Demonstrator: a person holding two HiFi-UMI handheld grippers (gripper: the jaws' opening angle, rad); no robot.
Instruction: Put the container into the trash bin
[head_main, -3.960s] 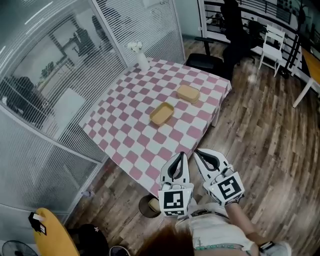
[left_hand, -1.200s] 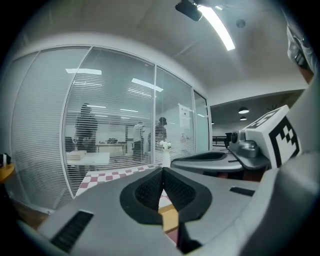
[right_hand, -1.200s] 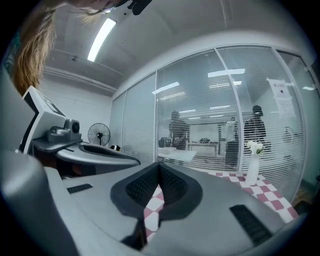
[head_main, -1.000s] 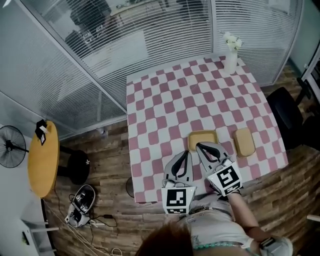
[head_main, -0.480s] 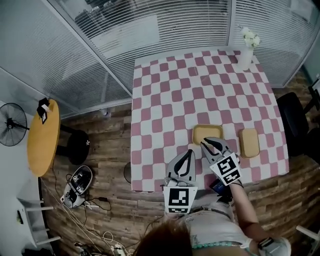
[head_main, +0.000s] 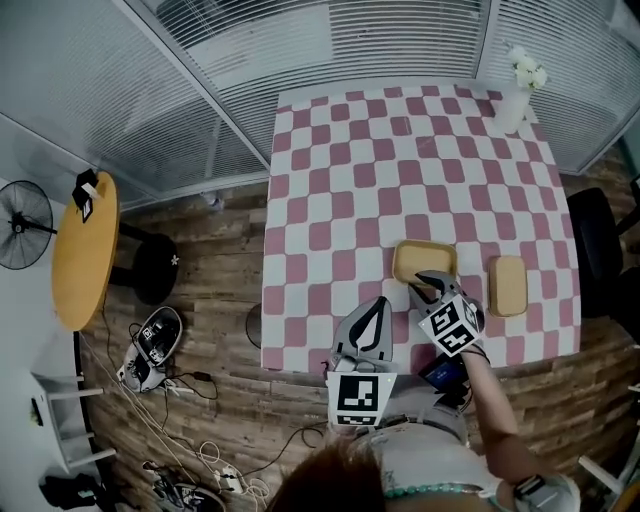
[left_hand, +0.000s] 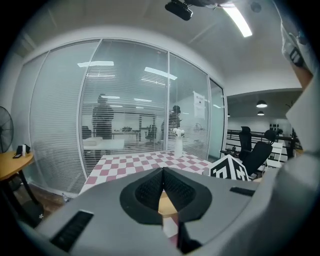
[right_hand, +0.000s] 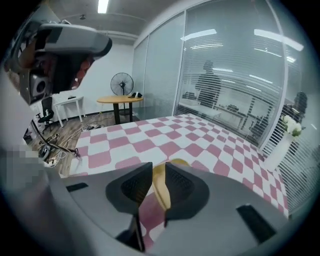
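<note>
Container (head_main: 424, 260) near table (head_main: 330, 200) front edge; right claw (head_main: 428, 283) opening, rim between jaws; left claw (head_main: 373, 308) clenched.

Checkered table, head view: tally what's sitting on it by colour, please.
Tan: 2, the open container and the closed-looking box
White: 1, the vase of flowers
Total: 3
</note>
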